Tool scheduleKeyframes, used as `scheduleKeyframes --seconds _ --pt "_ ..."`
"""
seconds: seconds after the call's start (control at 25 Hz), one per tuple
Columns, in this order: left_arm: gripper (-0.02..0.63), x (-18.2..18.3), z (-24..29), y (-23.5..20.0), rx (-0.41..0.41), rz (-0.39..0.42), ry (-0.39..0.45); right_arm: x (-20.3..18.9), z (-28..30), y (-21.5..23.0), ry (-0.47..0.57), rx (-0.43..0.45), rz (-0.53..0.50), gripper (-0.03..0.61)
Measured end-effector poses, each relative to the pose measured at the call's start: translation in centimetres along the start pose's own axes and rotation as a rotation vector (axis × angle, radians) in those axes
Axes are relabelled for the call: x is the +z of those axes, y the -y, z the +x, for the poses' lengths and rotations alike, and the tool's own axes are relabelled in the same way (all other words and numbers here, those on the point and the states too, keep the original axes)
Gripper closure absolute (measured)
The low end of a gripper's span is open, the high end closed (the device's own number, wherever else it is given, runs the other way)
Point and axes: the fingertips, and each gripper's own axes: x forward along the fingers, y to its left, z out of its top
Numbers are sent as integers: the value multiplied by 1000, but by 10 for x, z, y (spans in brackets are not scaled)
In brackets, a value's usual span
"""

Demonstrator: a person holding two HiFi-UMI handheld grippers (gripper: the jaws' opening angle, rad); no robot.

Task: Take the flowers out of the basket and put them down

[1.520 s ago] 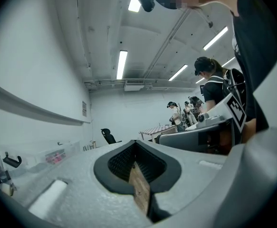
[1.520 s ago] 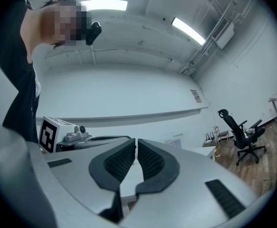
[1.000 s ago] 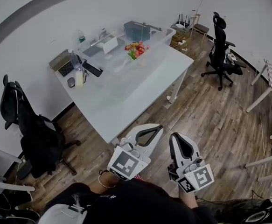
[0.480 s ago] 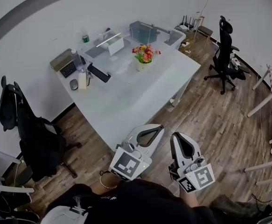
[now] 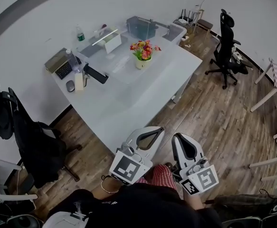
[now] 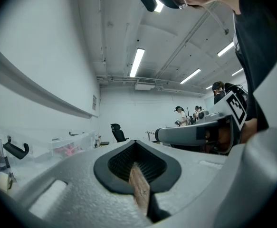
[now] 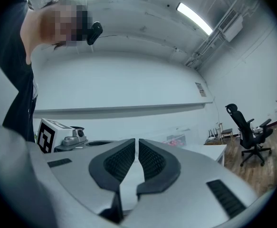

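A bunch of red, yellow and pink flowers (image 5: pixel 143 50) stands in a small pale basket (image 5: pixel 140 63) on the far half of the white table (image 5: pixel 128 99). Both grippers are held low before my body, well short of the table's near corner. The left gripper (image 5: pixel 153 133) is shut with nothing in it, its jaws pressed together (image 6: pixel 137 167). To its right, the right gripper (image 5: pixel 182 144) is also shut and empty (image 7: pixel 136 158). A small pink-red patch (image 7: pixel 177 139) on the distant table may be the flowers.
On the table's left part lie a laptop (image 5: pixel 57 63), a mouse (image 5: pixel 71 86), a bottle (image 5: pixel 81 33) and a black object (image 5: pixel 95 73); clear bins (image 5: pixel 143 28) line the back. Black office chairs stand at the left (image 5: pixel 24 137) and far right (image 5: pixel 226 44). Wood floor surrounds the table.
The table's near corner has come closer to the grippers, and the flowers sit a little lower in view. Both grippers stayed shut side by side.
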Motion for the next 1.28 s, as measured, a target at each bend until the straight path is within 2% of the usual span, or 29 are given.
scheduleKeyframes --seconds 0.24,0.4,0.52,0.8,1.04,1.16,1.28 --pt "618 -5 15 -4 -21 4 -26 -2 3 15 -11 -20 13 565" --pt "618 -4 25 -7 -18 -11 -12 -1 6 26 -6 -23 21 565" --pt "618 -7 33 -10 -15 7 -30 -3 11 34 -7 -12 32 565" --pt "618 -4 53 -14 16 19 -32 0 17 60 3 16 49 564" --pt "618 -3 72 -21 58 53 -74 5 29 83 7 57 62 563" --pt "618 -5 82 -27 85 39 -84 5 36 93 11 85 73 563" --pt "618 -9 92 -32 104 70 -107 2 40 105 5 104 84 563"
